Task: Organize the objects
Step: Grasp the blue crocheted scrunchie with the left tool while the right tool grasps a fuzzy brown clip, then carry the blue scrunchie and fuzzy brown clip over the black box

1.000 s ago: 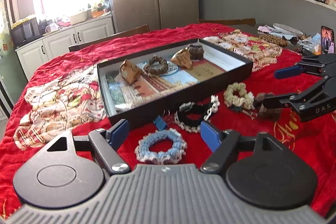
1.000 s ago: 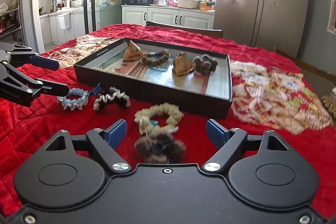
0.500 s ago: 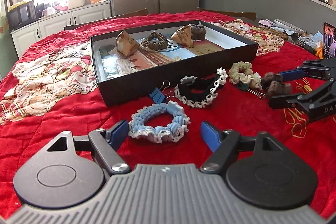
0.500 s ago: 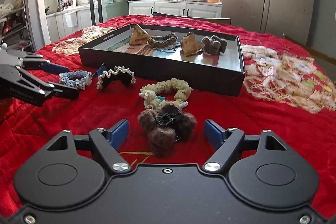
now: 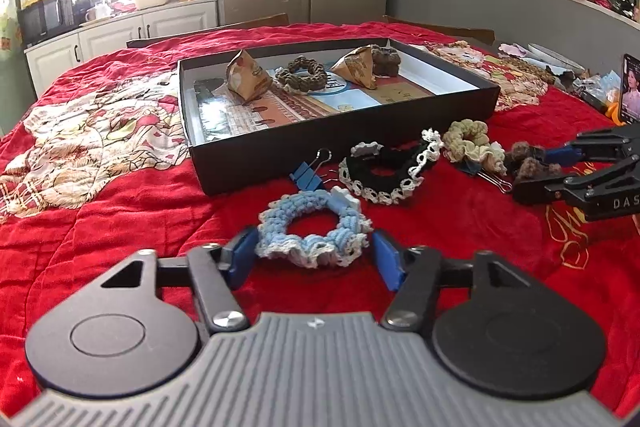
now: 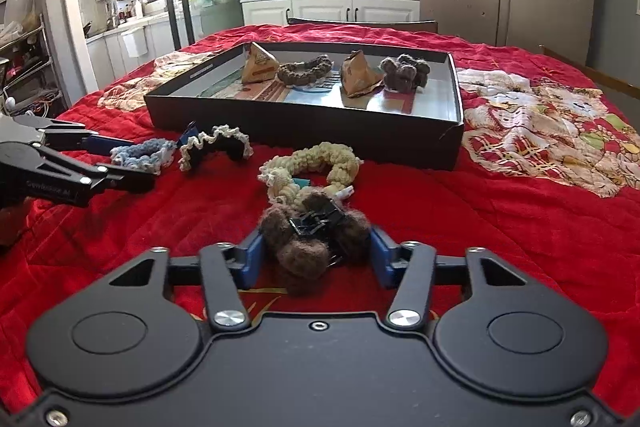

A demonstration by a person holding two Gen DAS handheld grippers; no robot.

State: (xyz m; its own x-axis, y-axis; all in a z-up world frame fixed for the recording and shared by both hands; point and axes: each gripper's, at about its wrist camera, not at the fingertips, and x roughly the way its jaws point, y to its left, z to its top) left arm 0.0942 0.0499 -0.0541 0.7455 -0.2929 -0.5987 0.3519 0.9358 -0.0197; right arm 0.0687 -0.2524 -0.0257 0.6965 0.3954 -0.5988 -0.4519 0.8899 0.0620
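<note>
A blue-and-white crocheted scrunchie (image 5: 314,227) lies on the red cloth between the open fingers of my left gripper (image 5: 314,258); the pads flank its sides. A brown fuzzy hair clip (image 6: 316,233) lies between the open fingers of my right gripper (image 6: 316,257). A black-and-white scrunchie (image 5: 390,167), a cream scrunchie (image 5: 472,145) and a blue binder clip (image 5: 308,175) lie in front of the black tray (image 5: 340,151). The tray holds two paper pyramids, a brown scrunchie (image 5: 302,75) and a dark fuzzy piece (image 5: 385,58).
The right gripper shows at the right edge of the left wrist view (image 5: 580,171); the left gripper shows at the left of the right wrist view (image 6: 76,163). A phone (image 5: 631,89) and clutter stand at the table's far right. Floral cloth patches flank the tray.
Both grippers have moved forward and down. The blue scrunchie now sits between the left fingers and the brown clip between the right fingers. Both pairs of fingers have narrowed slightly.
</note>
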